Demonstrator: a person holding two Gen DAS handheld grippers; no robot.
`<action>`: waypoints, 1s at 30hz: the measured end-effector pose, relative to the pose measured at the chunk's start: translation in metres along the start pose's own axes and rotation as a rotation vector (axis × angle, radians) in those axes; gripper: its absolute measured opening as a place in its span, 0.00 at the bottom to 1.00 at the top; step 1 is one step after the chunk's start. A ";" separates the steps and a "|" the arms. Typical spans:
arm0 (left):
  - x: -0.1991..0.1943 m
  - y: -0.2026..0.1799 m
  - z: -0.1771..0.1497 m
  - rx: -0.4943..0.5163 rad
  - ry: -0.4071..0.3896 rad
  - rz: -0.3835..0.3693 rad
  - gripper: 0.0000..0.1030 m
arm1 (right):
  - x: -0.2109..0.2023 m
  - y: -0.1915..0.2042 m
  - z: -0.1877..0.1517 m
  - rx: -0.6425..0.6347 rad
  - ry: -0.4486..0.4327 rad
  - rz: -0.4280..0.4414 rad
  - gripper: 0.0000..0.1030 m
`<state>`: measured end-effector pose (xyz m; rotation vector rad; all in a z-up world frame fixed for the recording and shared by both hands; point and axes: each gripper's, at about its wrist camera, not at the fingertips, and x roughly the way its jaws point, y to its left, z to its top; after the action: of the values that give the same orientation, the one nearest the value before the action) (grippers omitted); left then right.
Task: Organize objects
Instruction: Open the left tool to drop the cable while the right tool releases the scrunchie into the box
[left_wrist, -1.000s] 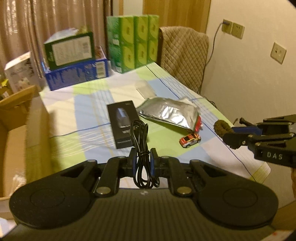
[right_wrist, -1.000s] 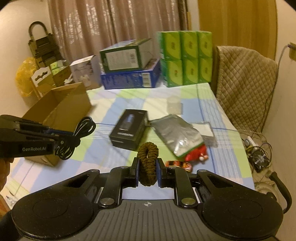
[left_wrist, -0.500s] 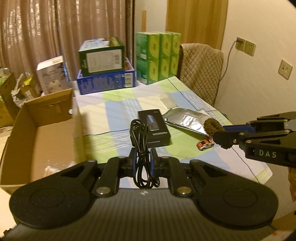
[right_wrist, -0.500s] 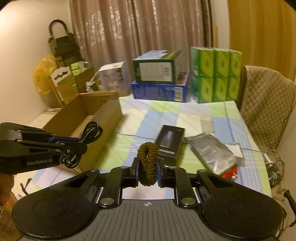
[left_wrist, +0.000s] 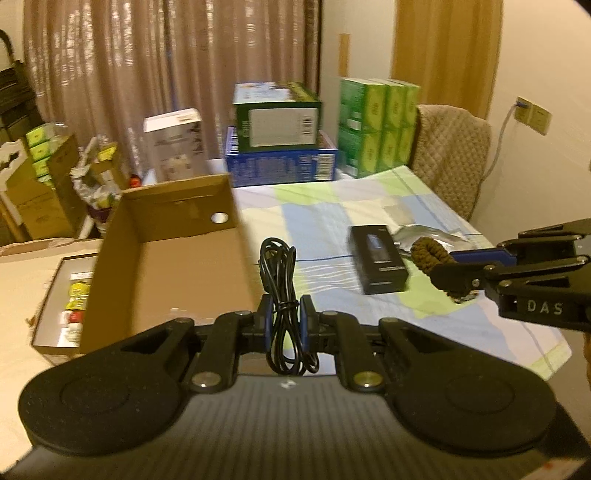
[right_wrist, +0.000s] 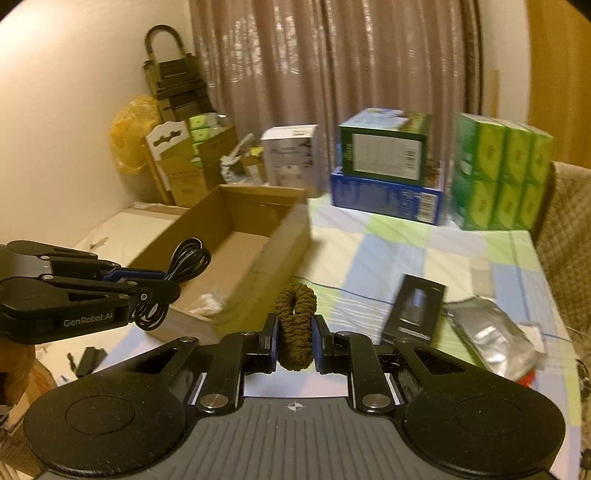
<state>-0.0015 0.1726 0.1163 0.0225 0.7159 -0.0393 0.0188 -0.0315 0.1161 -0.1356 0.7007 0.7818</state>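
Observation:
My left gripper (left_wrist: 286, 317) is shut on a coiled black cable (left_wrist: 279, 266) and holds it in the air at the near right rim of an open cardboard box (left_wrist: 162, 258). It also shows in the right wrist view (right_wrist: 162, 288), with the cable (right_wrist: 184, 262) over the box (right_wrist: 236, 236). My right gripper (right_wrist: 294, 334) is shut on a brown braided cord loop (right_wrist: 295, 314), held above the table to the right of the box. In the left wrist view the right gripper (left_wrist: 443, 271) holds the loop (left_wrist: 428, 253) near a black product box (left_wrist: 378, 258).
On the checked tablecloth (left_wrist: 332, 218) lie a silver foil pouch (right_wrist: 491, 336) and the black box (right_wrist: 415, 308). Green cartons (right_wrist: 502, 170), a blue box (right_wrist: 384, 199) and a green box (right_wrist: 384, 147) stand at the table's far end. A quilted chair (left_wrist: 450, 155) is at the right.
Both grippers have swung left with their loads. The cardboard box has come from the left edge into the middle of both views; the toy car has left view.

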 end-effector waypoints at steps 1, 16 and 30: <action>-0.002 0.009 0.000 0.000 0.000 0.015 0.11 | 0.004 0.005 0.003 -0.004 0.000 0.010 0.14; 0.017 0.102 0.008 -0.038 0.031 0.115 0.11 | 0.091 0.064 0.038 -0.005 0.037 0.146 0.14; 0.070 0.131 -0.001 -0.080 0.069 0.132 0.24 | 0.149 0.060 0.039 0.026 0.082 0.159 0.14</action>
<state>0.0565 0.3019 0.0702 -0.0053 0.7829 0.1167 0.0721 0.1149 0.0610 -0.0889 0.8058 0.9228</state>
